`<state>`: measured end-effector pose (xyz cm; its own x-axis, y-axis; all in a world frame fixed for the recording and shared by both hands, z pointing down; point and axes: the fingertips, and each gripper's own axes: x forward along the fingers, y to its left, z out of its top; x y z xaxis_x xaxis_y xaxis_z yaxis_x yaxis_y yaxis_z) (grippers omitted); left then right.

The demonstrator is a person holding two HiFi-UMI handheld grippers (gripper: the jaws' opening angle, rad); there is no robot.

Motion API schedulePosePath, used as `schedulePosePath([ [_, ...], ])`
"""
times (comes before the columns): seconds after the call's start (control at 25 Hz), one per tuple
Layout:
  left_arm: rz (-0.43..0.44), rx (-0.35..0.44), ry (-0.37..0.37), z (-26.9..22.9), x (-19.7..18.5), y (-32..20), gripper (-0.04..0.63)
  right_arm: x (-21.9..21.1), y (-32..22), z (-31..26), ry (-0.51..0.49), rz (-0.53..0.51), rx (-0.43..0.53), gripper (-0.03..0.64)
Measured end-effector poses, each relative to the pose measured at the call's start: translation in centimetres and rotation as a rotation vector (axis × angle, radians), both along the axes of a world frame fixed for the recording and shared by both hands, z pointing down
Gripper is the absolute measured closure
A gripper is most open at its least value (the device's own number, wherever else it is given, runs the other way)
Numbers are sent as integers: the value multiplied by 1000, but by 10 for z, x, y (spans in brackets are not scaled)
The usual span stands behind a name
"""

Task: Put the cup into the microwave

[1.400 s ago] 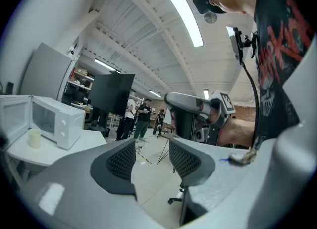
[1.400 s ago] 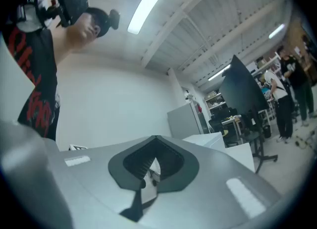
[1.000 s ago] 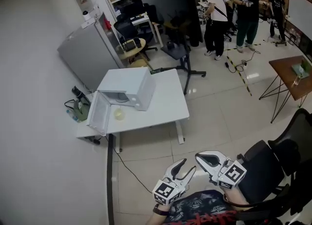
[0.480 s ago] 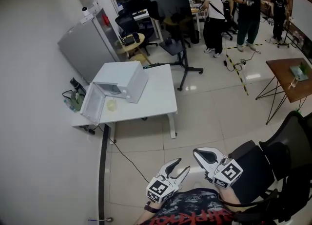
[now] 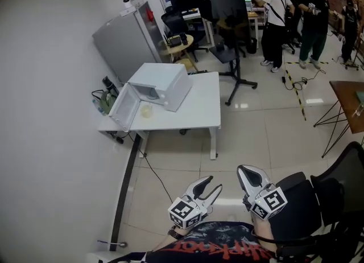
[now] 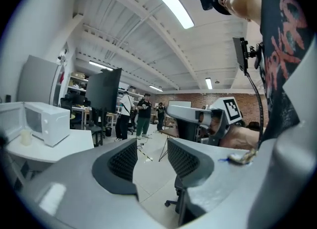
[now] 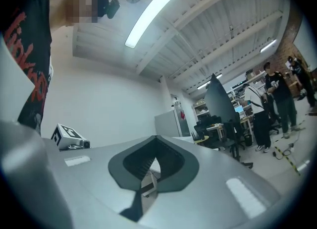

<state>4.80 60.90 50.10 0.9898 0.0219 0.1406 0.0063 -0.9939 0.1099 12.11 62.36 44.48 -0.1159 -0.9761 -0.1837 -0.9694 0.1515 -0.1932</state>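
Still well apart from the pale translucent plastic cup [image 5: 147,111] by the open white box-shaped microwave [image 5: 166,85], the left gripper [image 5: 214,184] is closing its spread, empty jaws and the right gripper [image 5: 245,173] keeps its own pressed together, so the approach remains.

Microwave [image 5: 166,83] at back-left of table [image 5: 196,115], door [image 5: 125,107] open leftward; cup [image 5: 147,111] on table before microwave; fridge [image 5: 122,42] behind.
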Motion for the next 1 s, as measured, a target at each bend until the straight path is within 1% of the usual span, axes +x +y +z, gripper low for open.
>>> schedulePosePath([
  [0.08, -6, -17, 21, 2, 13, 1, 404, 5, 9, -2, 15, 15, -5, 617],
  [0.2, 55, -10, 30, -6, 37, 19, 407, 14, 27, -3, 12, 53, -40, 617],
  [0.28, 87, 9, 52, -15, 49, 30, 410, 17, 33, -2, 13, 53, -64, 617],
  [0.36, 98, 5, 72, -22, 61, 30, 417, 18, 29, -2, 30, 36, -79, 617],
  [0.48, 97, -25, 85, -31, 71, 18, 425, 20, 9, -3, 45, 10, -92, 617],
  [0.64, 83, -35, 57, -26, 83, -11, 431, 23, -30, -4, 48, -37, -100, 617],
  [0.76, 71, -56, 54, -19, 99, -42, 433, 36, -62, -5, 49, -58, -102, 617],
  [0.88, 39, -59, 50, -20, 101, -86, 433, 39, -109, -5, 49, -88, -105, 617],
  [1.0, -13, -39, 54, -24, 97, -139, 433, 36, -161, -11, 67, -140, -110, 617],
])
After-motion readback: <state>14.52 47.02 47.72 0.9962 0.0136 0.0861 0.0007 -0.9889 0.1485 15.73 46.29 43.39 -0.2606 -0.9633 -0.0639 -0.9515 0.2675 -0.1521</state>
